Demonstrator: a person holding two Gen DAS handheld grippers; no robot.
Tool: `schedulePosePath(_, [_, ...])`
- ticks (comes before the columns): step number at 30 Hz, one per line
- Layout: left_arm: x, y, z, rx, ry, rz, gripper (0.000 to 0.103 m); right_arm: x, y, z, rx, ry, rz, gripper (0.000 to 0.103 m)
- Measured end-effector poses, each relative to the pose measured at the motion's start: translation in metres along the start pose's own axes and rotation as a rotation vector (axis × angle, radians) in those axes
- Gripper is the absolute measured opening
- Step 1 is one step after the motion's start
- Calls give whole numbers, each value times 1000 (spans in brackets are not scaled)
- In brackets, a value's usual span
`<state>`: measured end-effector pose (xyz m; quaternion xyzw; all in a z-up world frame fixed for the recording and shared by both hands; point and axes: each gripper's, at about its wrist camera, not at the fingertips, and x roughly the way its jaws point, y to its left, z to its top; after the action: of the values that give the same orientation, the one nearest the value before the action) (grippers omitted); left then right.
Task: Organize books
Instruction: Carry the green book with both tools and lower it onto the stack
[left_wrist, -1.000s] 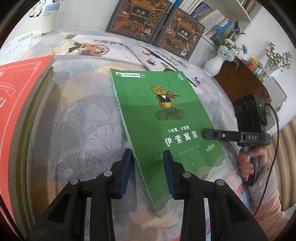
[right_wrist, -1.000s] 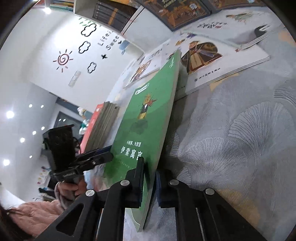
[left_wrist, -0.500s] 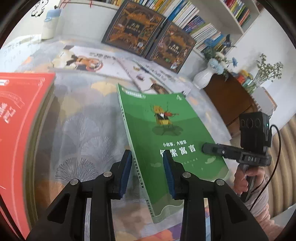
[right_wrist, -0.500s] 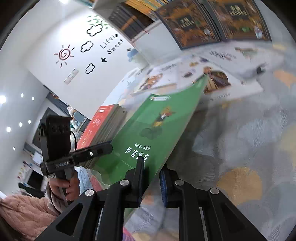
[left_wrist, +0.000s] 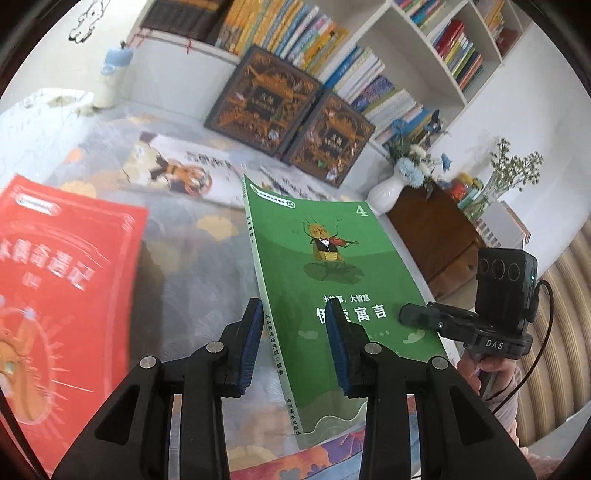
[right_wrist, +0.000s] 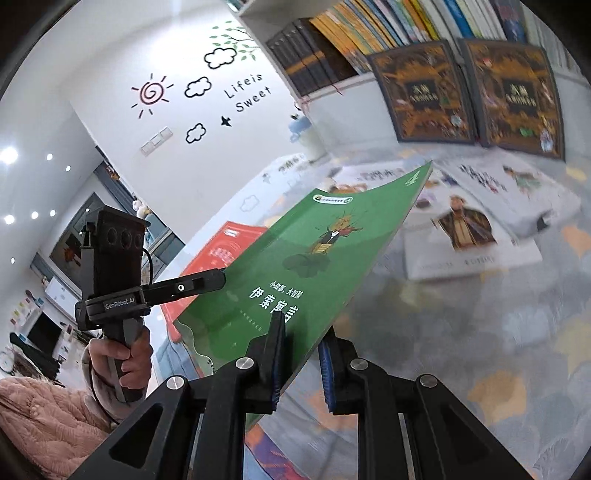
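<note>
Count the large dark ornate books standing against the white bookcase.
2: the left dark ornate book and the right dark ornate book lean side by side, touching, against the white bookcase. None seems hidden.

Black left gripper (left_wrist: 295, 332) with blue pads (left_wrist: 249, 347) and silver screws. Pink quilted sleeve (right_wrist: 40, 413) lower left; black cable (left_wrist: 546, 314) at right.

Green book (left_wrist: 332, 273) with violin-playing insect, red book (left_wrist: 62, 266), grey leaf-patterned carpet (right_wrist: 480, 332), blue-padded black hand-held grippers.
</note>
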<state>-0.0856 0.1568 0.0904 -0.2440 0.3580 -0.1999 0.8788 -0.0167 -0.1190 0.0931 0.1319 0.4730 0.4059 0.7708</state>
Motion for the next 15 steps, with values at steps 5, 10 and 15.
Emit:
schedulePosePath(5, [-31, 10, 15, 25, -55, 32, 31, 9, 37, 21, -65, -28, 11, 17])
schedulePosePath(10, [-65, 29, 28, 45, -91, 96, 31, 32, 70, 40, -98, -49, 45, 18])
schedulePosePath(15, [-91, 55, 35, 58, -86, 176, 31, 70, 104, 49, -117, -50, 62, 18])
